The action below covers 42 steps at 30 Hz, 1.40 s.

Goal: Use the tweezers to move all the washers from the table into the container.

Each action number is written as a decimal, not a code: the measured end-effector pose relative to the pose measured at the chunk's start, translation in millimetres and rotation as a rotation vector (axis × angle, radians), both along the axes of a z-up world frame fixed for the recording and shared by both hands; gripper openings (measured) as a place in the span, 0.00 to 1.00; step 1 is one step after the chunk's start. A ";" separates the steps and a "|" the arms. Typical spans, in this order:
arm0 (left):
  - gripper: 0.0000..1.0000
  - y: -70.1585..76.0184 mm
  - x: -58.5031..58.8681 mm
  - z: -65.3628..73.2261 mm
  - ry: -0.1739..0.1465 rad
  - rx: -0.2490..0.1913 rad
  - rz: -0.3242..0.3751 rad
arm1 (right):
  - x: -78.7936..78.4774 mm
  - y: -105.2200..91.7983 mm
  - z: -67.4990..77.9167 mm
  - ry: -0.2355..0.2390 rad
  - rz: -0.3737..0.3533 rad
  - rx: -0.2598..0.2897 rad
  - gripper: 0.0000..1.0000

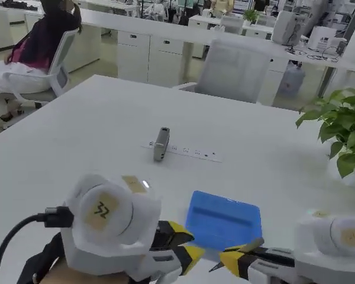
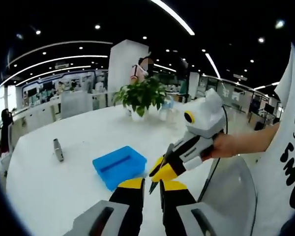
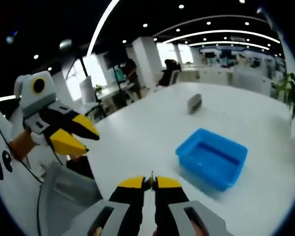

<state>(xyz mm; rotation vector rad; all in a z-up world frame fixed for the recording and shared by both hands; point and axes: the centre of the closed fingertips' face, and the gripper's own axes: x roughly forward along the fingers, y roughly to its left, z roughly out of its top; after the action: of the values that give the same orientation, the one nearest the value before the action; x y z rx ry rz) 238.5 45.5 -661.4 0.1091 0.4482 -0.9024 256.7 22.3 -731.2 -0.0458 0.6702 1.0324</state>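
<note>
A blue container lies on the white table, just beyond both grippers. My right gripper is shut on thin metal tweezers. In the left gripper view the right gripper comes in from the right, with the tweezers' tip pointing down near my left jaws. My left gripper is open, with nothing held, close beside the right one.
A small grey device stands by a flat white power strip at mid-table. A green plant is at the right edge. A grey chair stands behind the table, and a person sits far left.
</note>
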 end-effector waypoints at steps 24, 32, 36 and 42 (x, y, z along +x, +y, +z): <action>0.05 -52.0 -30.3 -15.9 0.035 0.071 -0.499 | -58.5 12.6 -23.8 -0.017 0.350 -0.190 0.04; 0.00 -56.0 -29.1 -19.5 0.037 0.080 -0.555 | -56.9 10.0 -27.5 -0.024 0.395 -0.218 0.04; 0.00 -60.2 -27.1 -19.8 0.031 0.081 -0.584 | -56.9 6.3 -32.0 -0.025 0.426 -0.249 0.04; 0.03 -63.4 -27.6 -33.4 0.047 0.131 -0.653 | -53.6 6.3 -31.2 -0.017 0.450 -0.252 0.04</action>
<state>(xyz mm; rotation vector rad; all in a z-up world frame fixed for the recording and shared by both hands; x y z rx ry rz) 210.9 -17.9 -694.8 0.3698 0.5252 -1.5180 203.1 28.6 -762.4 -0.4400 0.7913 1.3694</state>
